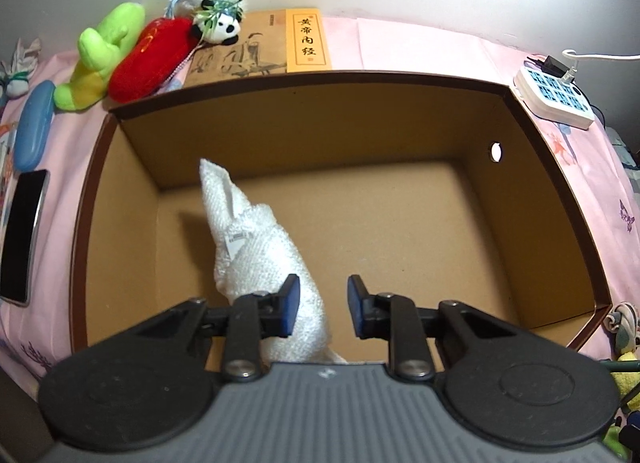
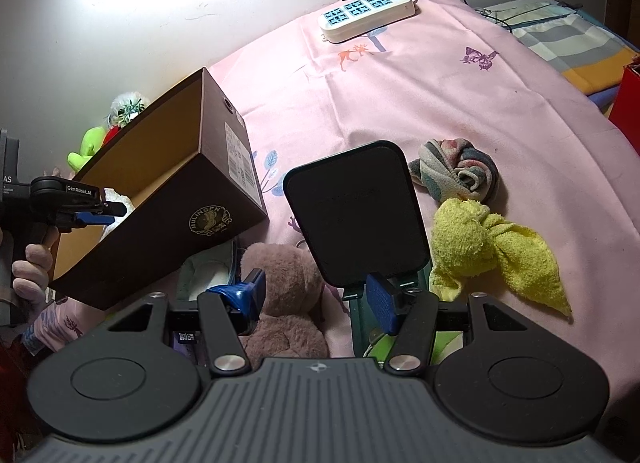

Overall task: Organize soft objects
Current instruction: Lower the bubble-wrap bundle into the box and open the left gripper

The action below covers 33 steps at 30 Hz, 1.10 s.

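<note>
A white knitted cloth [image 1: 256, 247] lies in the brown cardboard box [image 1: 520, 191], stretching from the back left corner to under my left gripper [image 1: 325, 305]. The jaws stand apart: the left pad overlaps the cloth, the right pad is clear of it, and bare box floor shows between them. My right gripper [image 2: 316, 299] is open above a brown plush toy [image 2: 288, 287] on the pink sheet. A yellow towel [image 2: 492, 255] and a striped rolled cloth [image 2: 460, 171] lie to its right. The left gripper [image 2: 104, 209] also shows over the box [image 2: 168, 231], held by a hand.
Behind the box sit a green plush [image 1: 100, 55], a red plush [image 1: 152, 55], a panda plush [image 1: 220, 23] and a book [image 1: 280, 43]. A power strip [image 1: 556, 91] lies at the right, a phone [image 1: 24, 235] and blue case [image 1: 34, 123] at the left. A black flat device [image 2: 352, 219] stands before my right gripper.
</note>
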{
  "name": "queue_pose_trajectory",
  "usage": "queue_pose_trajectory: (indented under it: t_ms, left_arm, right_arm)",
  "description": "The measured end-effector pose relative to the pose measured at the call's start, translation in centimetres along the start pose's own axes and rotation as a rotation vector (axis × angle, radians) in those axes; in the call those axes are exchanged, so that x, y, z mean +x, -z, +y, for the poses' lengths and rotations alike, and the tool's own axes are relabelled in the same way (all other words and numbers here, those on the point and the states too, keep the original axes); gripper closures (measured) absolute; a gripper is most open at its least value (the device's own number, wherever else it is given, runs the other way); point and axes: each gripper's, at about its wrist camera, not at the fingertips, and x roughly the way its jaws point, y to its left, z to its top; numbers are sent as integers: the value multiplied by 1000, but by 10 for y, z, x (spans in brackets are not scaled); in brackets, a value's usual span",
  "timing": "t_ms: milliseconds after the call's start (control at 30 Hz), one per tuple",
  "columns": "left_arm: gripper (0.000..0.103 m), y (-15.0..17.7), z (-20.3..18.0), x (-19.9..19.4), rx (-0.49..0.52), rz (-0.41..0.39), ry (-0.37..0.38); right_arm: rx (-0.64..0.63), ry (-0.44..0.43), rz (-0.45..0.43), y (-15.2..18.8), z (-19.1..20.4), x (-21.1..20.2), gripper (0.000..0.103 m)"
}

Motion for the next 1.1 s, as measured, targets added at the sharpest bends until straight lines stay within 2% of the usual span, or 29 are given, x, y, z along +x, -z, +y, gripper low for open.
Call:
queue_pose_trajectory:
  t_ms: [100, 233, 333, 433, 700, 900, 1100]
  left_arm:
    - [78, -4, 2, 6, 21, -9, -78]
    - [78, -7, 9, 15, 71, -8, -241]
    - [74, -6, 16, 12, 73, -12, -273]
    - [71, -4, 15, -1, 78, -49, -287]
    - [67, 5, 16, -40, 65, -130, -272]
    - [64, 22, 22, -74, 38, -182, -218]
    - [45, 61, 20, -117, 33, -250, -125]
  right_arm:
    - [4, 1, -1, 1, 0, 0, 63]
    - [14, 1, -3, 2, -1, 0, 63]
    - [14, -2, -4, 2, 0, 0, 63]
    - [2, -9, -6, 3, 5, 0, 63]
    - [-50, -30, -15, 7, 21, -4, 63]
    - [-57, -28, -45, 9, 22, -11, 63]
    - [-57, 42, -102, 8, 5, -32, 63]
